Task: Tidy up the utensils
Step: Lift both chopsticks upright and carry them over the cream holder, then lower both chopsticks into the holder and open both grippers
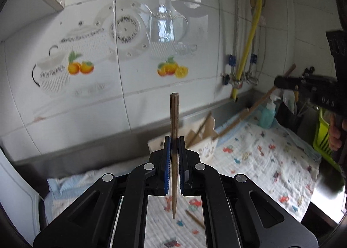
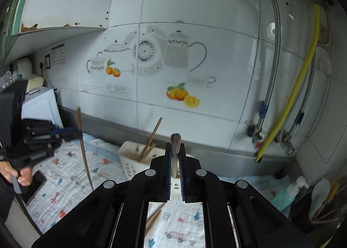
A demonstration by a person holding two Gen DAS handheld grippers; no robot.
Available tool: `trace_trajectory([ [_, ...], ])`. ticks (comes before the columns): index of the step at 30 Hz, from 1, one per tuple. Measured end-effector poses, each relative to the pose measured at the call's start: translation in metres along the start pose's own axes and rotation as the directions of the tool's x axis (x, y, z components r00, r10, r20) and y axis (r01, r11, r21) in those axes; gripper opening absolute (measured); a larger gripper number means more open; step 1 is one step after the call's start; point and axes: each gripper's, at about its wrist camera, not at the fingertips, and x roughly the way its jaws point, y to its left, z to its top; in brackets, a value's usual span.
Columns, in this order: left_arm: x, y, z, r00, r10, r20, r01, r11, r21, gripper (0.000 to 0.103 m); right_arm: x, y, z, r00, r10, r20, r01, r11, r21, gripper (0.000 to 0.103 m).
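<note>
Chopstick, wooden, pinched upright between the blue-padded fingers of the left gripper, blunt end up, pointed tip hanging above the printed cloth; second chopstick clamped likewise in the right gripper, its rounded top just above the fingertips. Loose chopsticks lying flat on the cloth beneath the right gripper, seen through the gap in its frame. Farther out, white utensil holder standing on the cloth near the counter's back edge, several chopsticks leaning inside it. At left in the right wrist view, dark phone flat on the cloth. At right, blue soap bottle near the corner. Behind all, tiled wall with teapot-and-fruit decals, and a yellow hose running down it
</note>
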Motion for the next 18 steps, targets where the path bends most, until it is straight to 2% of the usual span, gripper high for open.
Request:
trace_trajectory([
  [6, 0.002, 0.008, 0.046, 0.996, 0.014, 0.089, -0.012, 0.999, -0.03, 0.005, 0.024, -0.004, 0.015, 1.0, -0.017, -0.016, 0.017, 1.0, -0.019, 0.006],
  [10, 0.01, 0.009, 0.065, 0.989, 0.055, 0.141, -0.05, 0.998, -0.034, 0.005, 0.043, -0.006, 0.016, 0.999, -0.01, -0.034, 0.009, 1.0, -0.014, 0.006],
  [14, 0.028, 0.017, 0.07, 0.988, 0.064, 0.141, -0.054, 0.996, -0.072, 0.005, 0.06, -0.008, 0.011, 0.998, 0.003, -0.062, -0.003, 1.0, -0.006, 0.006],
  [18, 0.047, 0.027, 0.06, 0.992, 0.064, 0.11, -0.051, 0.992, -0.116, 0.005, 0.074, -0.008, 0.002, 0.995, 0.017, -0.096, -0.017, 1.0, 0.001, 0.006],
])
